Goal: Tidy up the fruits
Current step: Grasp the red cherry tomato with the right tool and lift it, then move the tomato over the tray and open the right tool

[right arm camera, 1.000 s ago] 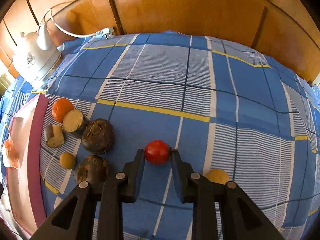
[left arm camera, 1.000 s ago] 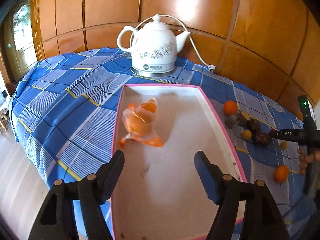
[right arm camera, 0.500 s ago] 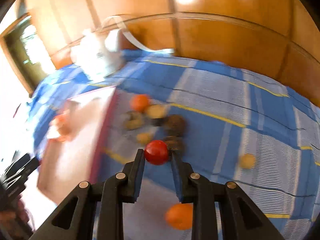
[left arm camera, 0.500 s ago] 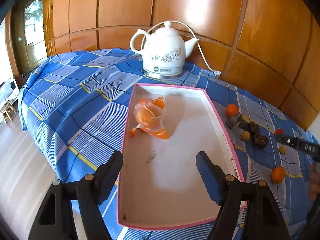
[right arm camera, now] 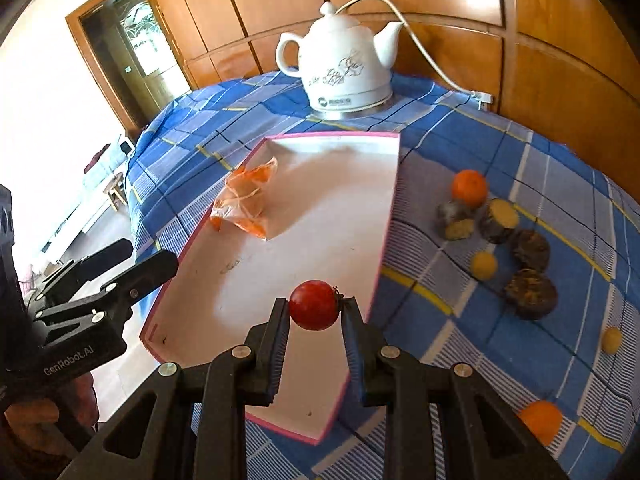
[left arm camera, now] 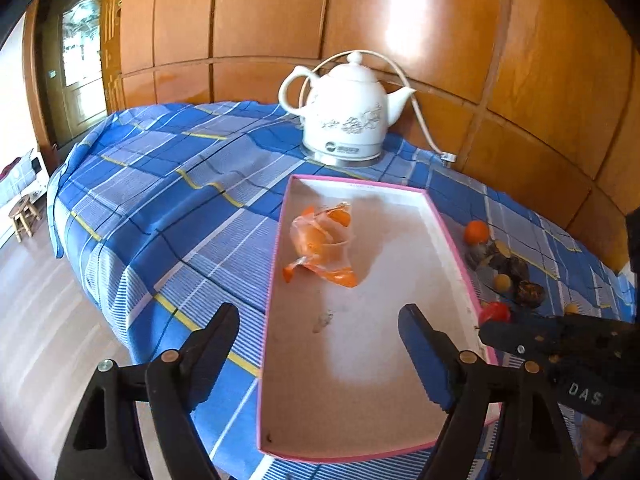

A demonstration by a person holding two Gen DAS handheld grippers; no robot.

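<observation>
My right gripper [right arm camera: 315, 310] is shut on a small red tomato [right arm camera: 314, 310] and holds it over the near right part of the pink-rimmed tray [right arm camera: 390, 216]. In the left wrist view the same tomato [left arm camera: 495, 313] shows at the tray's right rim [left arm camera: 448, 232], at the tip of the right gripper [left arm camera: 486, 328]. A plastic bag of orange fruit [left arm camera: 322, 242] lies inside the tray, the bag [right arm camera: 244, 202] near its left wall. My left gripper [left arm camera: 316, 344] hovers over the tray's near left edge; its jaws are opening with nothing between them.
A white electric kettle [left arm camera: 348, 116] with its cord stands behind the tray. Right of the tray on the blue plaid cloth lie an orange [right arm camera: 469, 188], several dark cut fruits [right arm camera: 530, 294], small yellow fruits [right arm camera: 483, 266] and another orange [right arm camera: 540, 420]. The table edge drops off at left.
My right gripper carried the tomato left from the cloth to above the tray. The left gripper drew back a little and its jaws spread wider.
</observation>
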